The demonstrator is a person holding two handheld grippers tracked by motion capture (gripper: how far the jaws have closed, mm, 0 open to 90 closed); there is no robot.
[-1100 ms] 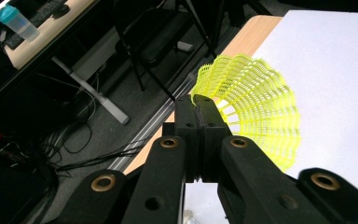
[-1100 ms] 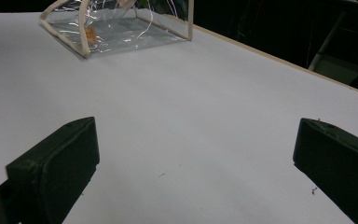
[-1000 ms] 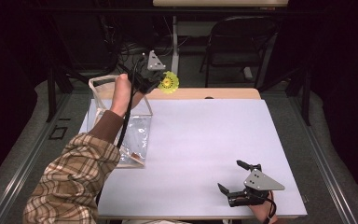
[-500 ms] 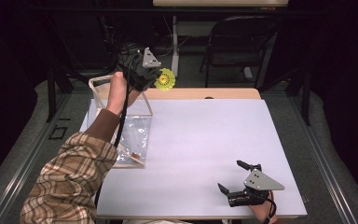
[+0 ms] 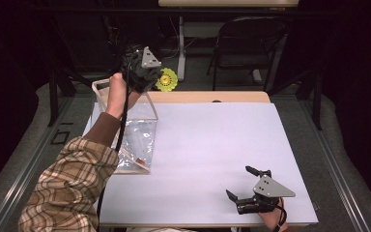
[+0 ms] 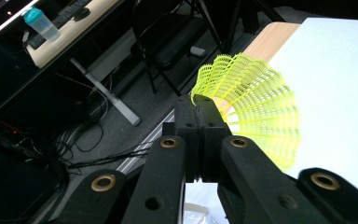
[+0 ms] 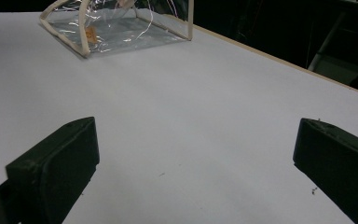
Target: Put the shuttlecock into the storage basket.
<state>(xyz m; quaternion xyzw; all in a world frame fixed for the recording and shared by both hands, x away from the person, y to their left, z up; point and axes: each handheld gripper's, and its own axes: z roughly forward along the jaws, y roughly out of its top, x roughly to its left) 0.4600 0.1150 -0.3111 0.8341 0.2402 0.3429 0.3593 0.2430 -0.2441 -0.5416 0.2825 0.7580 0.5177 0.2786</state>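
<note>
A yellow mesh shuttlecock (image 5: 167, 80) hangs in the air over the table's far left edge, with my left gripper (image 5: 156, 81) shut on it. In the left gripper view the black jaws (image 6: 200, 106) pinch the rim of the shuttlecock's skirt (image 6: 261, 109), which fans out to the right. A plaid-sleeved arm (image 5: 72, 179) holds that gripper up. My right gripper (image 5: 239, 182) rests near the front right of the white table (image 5: 212, 140). Its jaws (image 7: 196, 156) stand wide apart with only bare tabletop between them.
A clear plastic pouch with cream trim (image 5: 136, 137) lies at the table's left side, under the raised arm; it also appears far off as the pouch (image 7: 116, 28). A wooden strip (image 5: 207, 97) edges the far side. A folding chair (image 5: 251, 43) and cables stand beyond.
The left gripper with the shuttlecock has drifted slightly left and farther away. The right gripper has stayed still.
</note>
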